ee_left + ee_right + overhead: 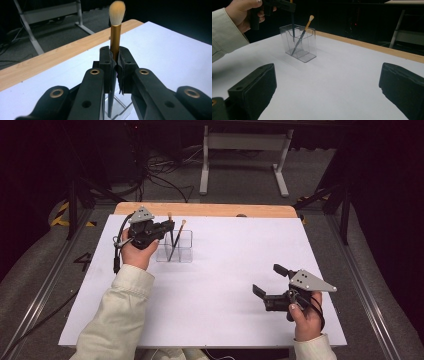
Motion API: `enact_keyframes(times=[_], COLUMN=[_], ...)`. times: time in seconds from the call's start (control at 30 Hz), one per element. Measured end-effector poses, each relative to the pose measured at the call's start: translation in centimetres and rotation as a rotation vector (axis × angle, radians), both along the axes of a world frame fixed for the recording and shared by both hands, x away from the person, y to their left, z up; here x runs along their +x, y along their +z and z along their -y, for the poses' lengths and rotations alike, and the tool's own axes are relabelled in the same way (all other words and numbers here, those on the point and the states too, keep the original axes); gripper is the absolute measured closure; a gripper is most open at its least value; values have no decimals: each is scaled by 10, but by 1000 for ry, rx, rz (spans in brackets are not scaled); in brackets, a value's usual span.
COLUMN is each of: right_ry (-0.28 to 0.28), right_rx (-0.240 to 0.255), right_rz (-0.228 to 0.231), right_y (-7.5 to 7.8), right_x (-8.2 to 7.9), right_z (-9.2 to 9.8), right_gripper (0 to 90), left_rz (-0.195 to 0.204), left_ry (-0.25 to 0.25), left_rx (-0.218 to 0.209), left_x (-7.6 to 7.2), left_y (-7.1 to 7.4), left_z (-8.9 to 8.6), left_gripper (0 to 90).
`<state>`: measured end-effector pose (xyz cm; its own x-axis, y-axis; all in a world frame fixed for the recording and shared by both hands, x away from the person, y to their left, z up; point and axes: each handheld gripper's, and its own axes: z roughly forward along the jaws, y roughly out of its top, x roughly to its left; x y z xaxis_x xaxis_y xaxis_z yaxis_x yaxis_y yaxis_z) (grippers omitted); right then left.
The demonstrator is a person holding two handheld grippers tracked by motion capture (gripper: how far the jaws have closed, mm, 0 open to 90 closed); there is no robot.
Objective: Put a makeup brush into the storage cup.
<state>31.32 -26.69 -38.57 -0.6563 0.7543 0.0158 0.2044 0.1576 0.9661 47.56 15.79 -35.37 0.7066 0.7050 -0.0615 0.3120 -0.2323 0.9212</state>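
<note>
A makeup brush (115, 37) with a gold ferrule, pale bristles and a dark handle stands upright, and my left gripper (116, 62) is shut on its handle. In the high view that left gripper (167, 227) is over a clear plastic holder (186, 251) at the table's back left. The held brush (293, 25) hangs with its lower end inside the holder (308, 48). A second brush (304, 30) leans inside the holder, bristles up. My right gripper (267, 280) rests open near the front right with nothing between its jaws, its own view (327, 85) facing the holder.
A white sheet (230, 270) covers the table, with a strip of bare wood (210, 210) along the far edge. Beyond the table stand a white metal frame (245, 150) and loose cables (160, 170) on the floor.
</note>
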Motion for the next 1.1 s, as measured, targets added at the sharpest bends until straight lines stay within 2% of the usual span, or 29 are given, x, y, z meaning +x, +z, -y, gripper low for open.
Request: enact_keyframes(times=[0.3, 0.37, 0.5, 0.53, 0.57, 0.63, 0.67, 0.7, 0.77, 0.9, 1.0, 1.03, 1.07, 1.1], right_ry=[6, 7, 9, 8, 8, 9, 11, 11, 10, 13, 14, 20, 22, 22], right_rx=[2, 4, 8, 8, 7, 7, 6, 4, 7, 11, 10, 10, 5, 5], right_rz=[4, 5, 7, 6, 5, 5, 6, 9, 7, 6, -3, -3, -5, -5], right_y=[1, 1, 2, 2, 2, 2, 3, 3, 3, 3, 3, 3, 4, 4], right_x=[0, 0, 0, 0, -1, -1, 0, 0, 1, 4, 10, 12, 15, 15], right_z=[0, 0, 0, 0, 0, 0, 0, 1, 2, 4, 7, 7, 7, 7], right_gripper=[17, 17, 17, 17, 17, 17, 17, 17, 17, 17, 17, 17, 17, 17], left_rz=[-37, -33, -59, -55, -57, -57, -48, -46, -35, -21, 23, 23, 43, 43], left_ry=[-3, -3, -17, -8, -2, -2, 3, 7, 7, 1, -6, -6, -9, -9], left_rx=[1, 6, 8, 10, 9, 2, 4, 6, -2, -18, -40, -40, -44, -44], left_x=[3, 4, 5, 5, 5, 4, 3, 1, -4, -15, -35, -35, -46, -46], left_y=[-6, -6, -9, -9, -8, -8, -7, -5, -2, 3, 11, 11, 14, 14], left_z=[2, 2, 2, 2, 3, 3, 2, 2, -1, -8, -22, -22, -27, -27], left_gripper=[829, 829, 823, 783, 643, 468, 468, 364, 254, 183, 171, 171, 170, 170])
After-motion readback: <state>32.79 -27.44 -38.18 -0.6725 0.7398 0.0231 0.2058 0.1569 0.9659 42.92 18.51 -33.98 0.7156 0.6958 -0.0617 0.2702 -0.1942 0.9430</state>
